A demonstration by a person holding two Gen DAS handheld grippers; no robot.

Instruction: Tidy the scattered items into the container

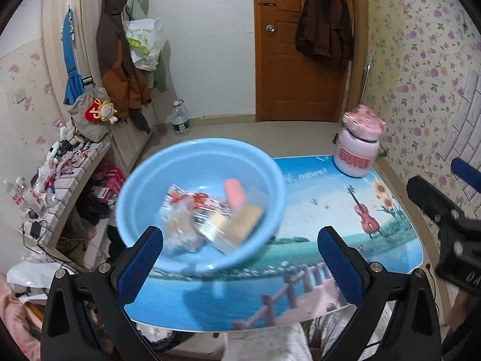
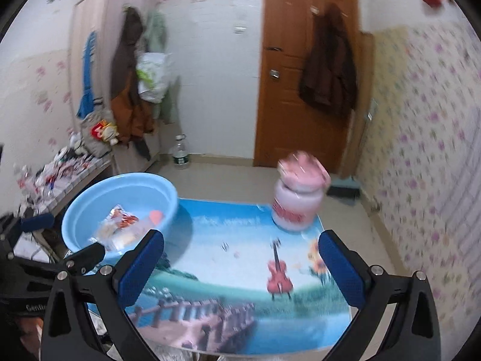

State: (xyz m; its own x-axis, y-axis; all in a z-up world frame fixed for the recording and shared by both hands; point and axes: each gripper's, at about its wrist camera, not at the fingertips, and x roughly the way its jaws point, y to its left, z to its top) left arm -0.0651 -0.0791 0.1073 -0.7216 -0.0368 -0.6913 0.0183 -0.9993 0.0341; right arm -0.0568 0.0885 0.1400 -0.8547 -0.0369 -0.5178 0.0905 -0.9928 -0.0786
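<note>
blue basin (image 1: pixel 144 186) beyond spread jaws

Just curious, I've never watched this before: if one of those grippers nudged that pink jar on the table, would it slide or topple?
The pink jar looks squat with a wide base, so it would probably slide on the glossy table. Its bulky lid could tip it if pushed high.

A brown wooden door with a round metal knob (image 1: pixel 269 29) stood in the white back wall (image 1: pixel 207 45), and a dark brown coat (image 1: pixel 323 27) hung on it. The right wall carried pale floral wallpaper (image 1: pixel 427 69). More jackets (image 1: pixel 118 54) hung on a light wooden wardrobe (image 1: pixel 57 30) at the left. The floor was beige tile (image 1: pixel 240 129).
</note>
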